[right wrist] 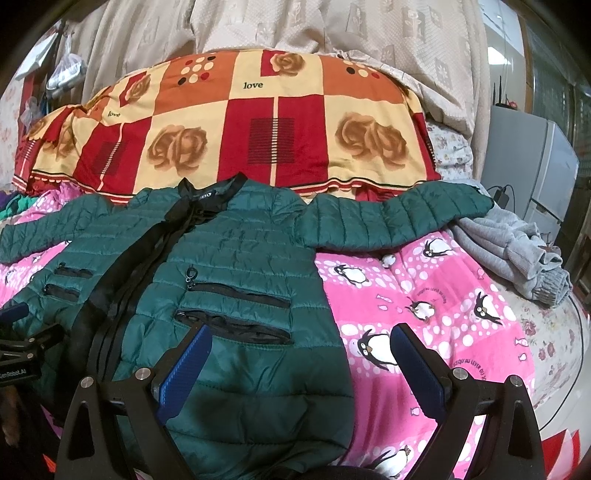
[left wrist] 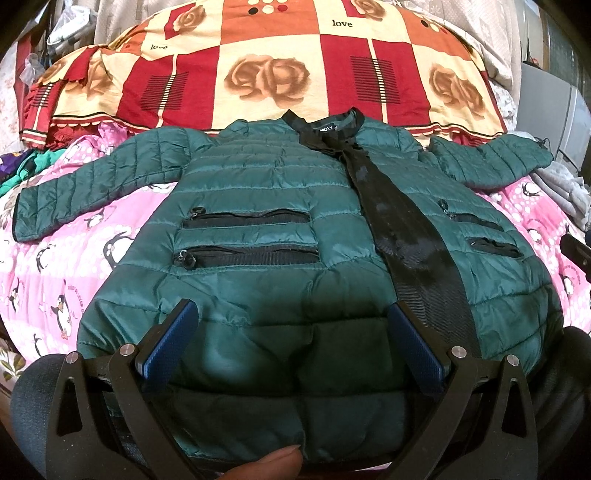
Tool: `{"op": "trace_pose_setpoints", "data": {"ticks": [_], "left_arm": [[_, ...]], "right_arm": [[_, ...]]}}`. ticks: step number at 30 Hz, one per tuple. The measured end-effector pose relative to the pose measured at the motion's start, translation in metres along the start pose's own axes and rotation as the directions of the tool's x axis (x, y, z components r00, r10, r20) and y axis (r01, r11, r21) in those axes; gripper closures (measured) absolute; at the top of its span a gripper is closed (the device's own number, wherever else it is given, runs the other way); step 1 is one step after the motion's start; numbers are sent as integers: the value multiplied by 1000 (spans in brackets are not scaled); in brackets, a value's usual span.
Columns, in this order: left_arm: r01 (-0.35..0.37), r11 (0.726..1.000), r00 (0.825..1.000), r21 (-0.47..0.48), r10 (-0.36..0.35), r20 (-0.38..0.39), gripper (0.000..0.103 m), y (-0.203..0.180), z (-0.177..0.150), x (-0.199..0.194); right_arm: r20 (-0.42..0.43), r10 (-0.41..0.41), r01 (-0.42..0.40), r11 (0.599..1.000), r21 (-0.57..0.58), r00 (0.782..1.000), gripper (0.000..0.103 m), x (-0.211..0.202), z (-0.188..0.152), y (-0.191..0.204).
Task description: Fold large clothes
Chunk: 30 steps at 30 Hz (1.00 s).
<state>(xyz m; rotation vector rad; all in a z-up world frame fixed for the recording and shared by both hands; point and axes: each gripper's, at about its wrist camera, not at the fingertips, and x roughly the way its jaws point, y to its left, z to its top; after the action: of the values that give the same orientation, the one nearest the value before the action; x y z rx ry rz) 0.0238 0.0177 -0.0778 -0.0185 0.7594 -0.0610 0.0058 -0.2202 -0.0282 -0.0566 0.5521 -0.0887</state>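
A: Left wrist view, going L to R: pink penguin bedsheet covers the bed, w/ a heap of purple and green cloth at the far L edge. Red-and-cream rose blanket lies bunched across the back, "love" printed on it. Green quilted jacket is spread front-up on the sheet, collar toward the blanket, both sleeves out to the sides, black placket running down the middle.

B: And the left gripper?

A: Jaws spread wide, nothing between them, over the jacket's lower hem. A fingertip shows at the bottom edge, cut off.

B: Right wrist view?

A: Same jacket, seen more from its R side. At the far L edge a bit of the other tool shows, mostly cropped. The right gripper is also spread wide and empty: its L finger sits over the jacket's side near the lower pocket, its R finger over bare sheet. Further R, a grey knit garment lies crumpled near the sleeve cuff. Beyond it, a grey appliance w/ a cable.

B: Backdrop?

A: Beige patterned curtain behind the blanket. Collar label is too small to read. Jacket hem is hidden under the gripper bodies in both views.
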Motion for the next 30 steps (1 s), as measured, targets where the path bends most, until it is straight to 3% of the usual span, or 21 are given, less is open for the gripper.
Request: {"op": "trace_pose_setpoints", "data": {"ticks": [7,11,15,21,30], "left_arm": [[1,1000,1000,-1,-1,-15,0,2,2,0],[-1,1000,1000,-10,0,-27,0,5,18,2],[-16,1000,1000,-11,16,-1,0,15,53,4],[-24,1000,1000,-11,25,7,0,34,105,20],[-58,996,994,-75,50,-96,0,55,158,101]], "right_arm": [[-16,-7,7,1000,-17,1000,7,-1,2,0],[-17,47,-47,998,29,999,7,0,11,-2],[51,129,-133,987,95,990,7,1,33,1],[110,138,-142,990,25,984,7,12,70,22],[-41,222,-221,975,25,974,7,71,117,56]]}}
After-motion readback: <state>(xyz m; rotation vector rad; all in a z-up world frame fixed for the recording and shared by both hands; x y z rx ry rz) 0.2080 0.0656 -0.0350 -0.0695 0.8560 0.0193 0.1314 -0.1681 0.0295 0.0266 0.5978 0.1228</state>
